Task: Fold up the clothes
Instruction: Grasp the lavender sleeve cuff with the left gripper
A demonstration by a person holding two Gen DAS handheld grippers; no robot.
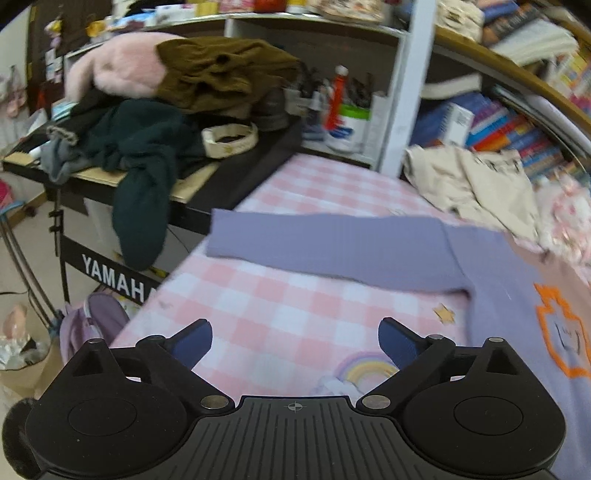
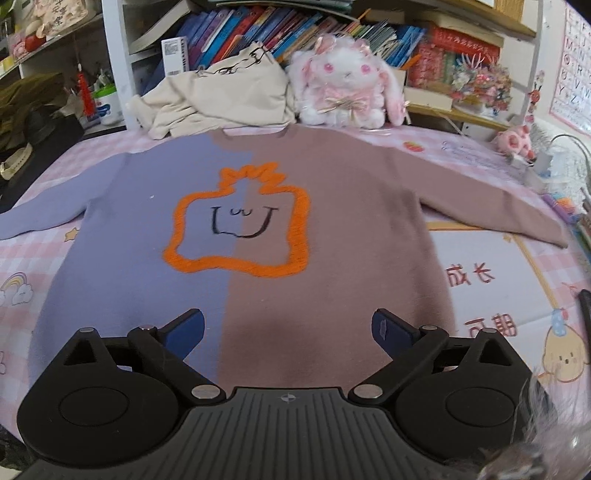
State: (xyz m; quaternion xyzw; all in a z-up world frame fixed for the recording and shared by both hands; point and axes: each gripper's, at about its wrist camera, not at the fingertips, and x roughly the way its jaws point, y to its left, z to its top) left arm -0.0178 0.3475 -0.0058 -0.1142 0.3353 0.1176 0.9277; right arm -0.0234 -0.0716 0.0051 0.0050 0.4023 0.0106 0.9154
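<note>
Free room and obstacles on the bed (image 2: 480, 254). The sweater (image 2: 258, 295) is lying flat across the middle, leaving open air above it. Along the far edge, a beige garment (image 2: 221, 99) and a plush rabbit (image 2: 347, 88) are standing against the bookshelf (image 2: 277, 29), blocking reach there. Off the left edge, a keyboard stand (image 1: 110, 280) piled with clothes (image 1: 147, 129) is crowding the side. Checked sheet near the left gripper (image 1: 295, 341) is lying bare.

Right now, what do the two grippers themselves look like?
Both match: the left gripper and right gripper have black plastic bodies, ribbed centre plates with a small crosshair mark, round side hubs, silver pivot pins and blue finger pads. No cables show.
</note>
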